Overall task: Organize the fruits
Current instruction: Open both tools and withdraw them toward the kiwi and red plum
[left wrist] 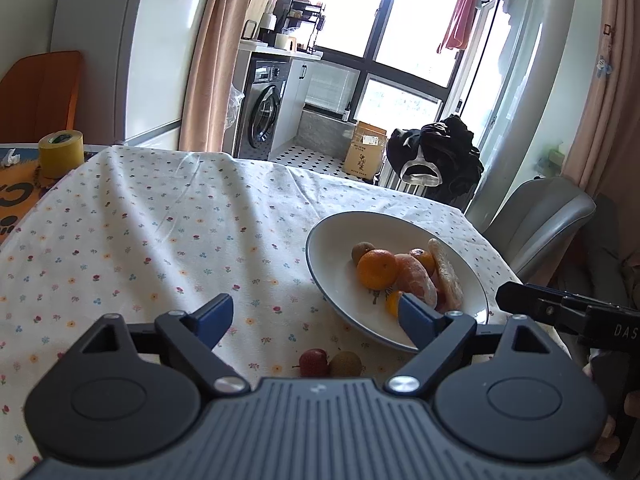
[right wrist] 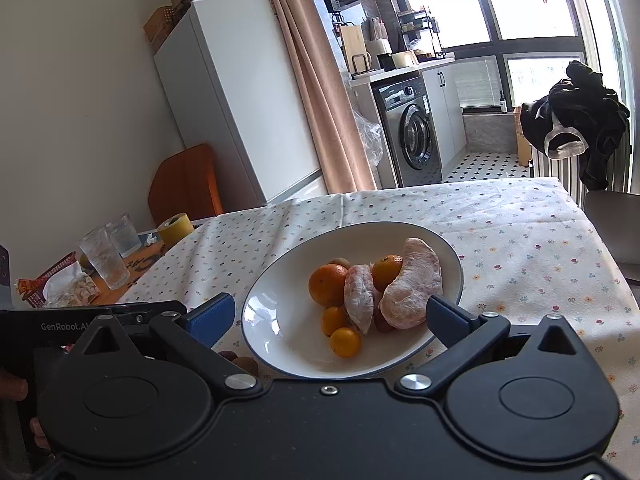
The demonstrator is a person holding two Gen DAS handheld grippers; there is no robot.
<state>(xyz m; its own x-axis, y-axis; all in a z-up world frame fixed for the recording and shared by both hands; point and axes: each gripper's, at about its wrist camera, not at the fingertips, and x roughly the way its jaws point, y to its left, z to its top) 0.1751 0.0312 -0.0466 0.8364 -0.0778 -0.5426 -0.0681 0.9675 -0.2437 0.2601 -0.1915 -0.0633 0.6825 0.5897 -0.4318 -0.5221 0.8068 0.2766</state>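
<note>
Fruits (right wrist: pixel 352 292) fill the plate (right wrist: pixel 280 344); both grippers' jaws spread, tape roll (left wrist: pixel 61 153) far left.

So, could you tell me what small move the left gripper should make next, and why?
Probably lower the open left gripper onto the red fruit just below its fingers. It and the brown fruit beside it lie on the tablecloth, outside the bowl holding the other fruit.

Home kitchen-dining area, fridge (right wrist: pixel 236 92), washing machine (right wrist: pixel 412 132), floral-clothed table (left wrist: pixel 160 220), curtains (left wrist: pixel 208 56)
</note>
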